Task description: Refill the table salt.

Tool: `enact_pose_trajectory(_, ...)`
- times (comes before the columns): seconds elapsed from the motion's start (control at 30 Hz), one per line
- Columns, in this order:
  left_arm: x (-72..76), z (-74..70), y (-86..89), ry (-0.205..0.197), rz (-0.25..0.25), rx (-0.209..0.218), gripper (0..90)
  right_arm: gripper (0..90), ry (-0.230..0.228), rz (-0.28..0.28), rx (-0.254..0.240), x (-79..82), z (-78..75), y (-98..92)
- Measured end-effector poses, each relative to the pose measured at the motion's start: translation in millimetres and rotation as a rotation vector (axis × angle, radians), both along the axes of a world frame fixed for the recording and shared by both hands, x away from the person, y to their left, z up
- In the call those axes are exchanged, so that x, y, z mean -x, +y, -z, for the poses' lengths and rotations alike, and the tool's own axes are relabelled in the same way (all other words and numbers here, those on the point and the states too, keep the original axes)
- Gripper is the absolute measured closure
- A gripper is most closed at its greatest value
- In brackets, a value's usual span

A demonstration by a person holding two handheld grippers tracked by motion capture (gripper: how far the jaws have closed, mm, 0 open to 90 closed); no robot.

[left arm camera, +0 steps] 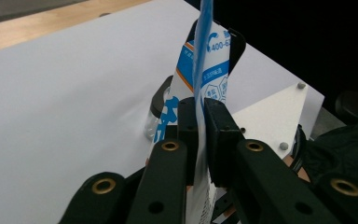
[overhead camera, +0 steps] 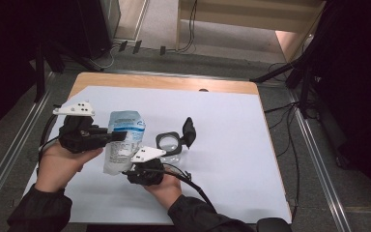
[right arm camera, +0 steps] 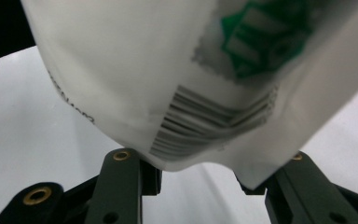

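Note:
A white plastic pouch (overhead camera: pixel 125 126) with blue print hangs upright over the table's left half. My left gripper (overhead camera: pixel 121 137) reaches in from the left and is shut on the pouch's side edge; in the left gripper view its jaws (left arm camera: pixel 200 116) pinch the thin blue-and-white film (left arm camera: pixel 212 60). My right gripper (overhead camera: pixel 131 166) sits under the pouch's lower end. In the right gripper view the pouch's bulging bottom (right arm camera: pixel 168 70), with a barcode, lies between the spread jaws (right arm camera: pixel 200 179) and touches both pads.
A small glass jar (overhead camera: pixel 169 142) stands just right of the pouch with its black lid (overhead camera: pixel 189 131) flipped up behind it. A white sheet (overhead camera: pixel 232 145) covers the wooden table. Cables and dark stands lie around the table's far and right sides.

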State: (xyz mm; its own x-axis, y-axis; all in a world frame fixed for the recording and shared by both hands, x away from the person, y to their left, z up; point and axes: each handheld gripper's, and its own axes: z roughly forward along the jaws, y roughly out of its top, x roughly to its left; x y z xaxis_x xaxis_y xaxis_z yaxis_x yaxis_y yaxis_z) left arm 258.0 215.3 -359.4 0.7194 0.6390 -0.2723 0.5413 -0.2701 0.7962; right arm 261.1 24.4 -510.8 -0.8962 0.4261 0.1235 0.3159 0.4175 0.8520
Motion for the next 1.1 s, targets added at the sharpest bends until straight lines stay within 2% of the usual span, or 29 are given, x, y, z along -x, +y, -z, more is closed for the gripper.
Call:
enact_pose_trajectory(0.13, -5.5, 5.9, -4.5, 0.008, 0.009, -0.002, 83.3, 61.2, 0.014, 0.000, -0.007, -0.4, 2.5, -3.8)
enact_pose_trajectory(0.23, -10.1, 11.3, -8.1, 0.018, 0.014, 0.013, 80.6, 61.3, 0.020, -0.004, -0.016, 0.6, 1.0, -6.0)
enact_pose_trajectory(0.37, -13.4, 14.0, -11.8, 0.019, 0.023, 0.009, 88.2, 61.2, 0.013, -0.028, -0.017, 4.9, 0.1, -6.6)
enact_pose_trajectory(0.5, -15.5, 15.2, -17.2, 0.031, 0.016, -0.005, 90.0, 60.1, 0.015, -0.025, -0.018, 7.3, 0.7, -7.3)
enact_pose_trajectory(0.6, -16.7, 15.8, -22.9, 0.025, 0.003, -0.031, 90.0, 58.0, 0.013, -0.028, -0.019, 9.2, 0.8, -8.4)
enact_pose_trajectory(0.7, -18.7, 16.8, -25.9, 0.029, 0.018, -0.032, 89.9, 57.8, -0.001, -0.028, -0.009, 11.0, 0.1, -9.0)
enact_pose_trajectory(0.87, -21.6, 19.1, -29.1, 0.041, 0.040, -0.034, 89.1, 59.5, 0.019, -0.031, -0.010, 10.2, 1.3, -11.3)
enact_pose_trajectory(0.93, -22.8, 20.5, -29.6, 0.043, 0.061, -0.025, 86.8, 59.6, 0.025, -0.030, -0.012, 10.0, 1.3, -12.6)
enact_pose_trajectory(1.1, -24.9, 24.7, -29.9, 0.050, 0.118, -0.045, 80.4, 59.8, 0.046, -0.026, -0.040, 9.4, 2.7, -15.5)
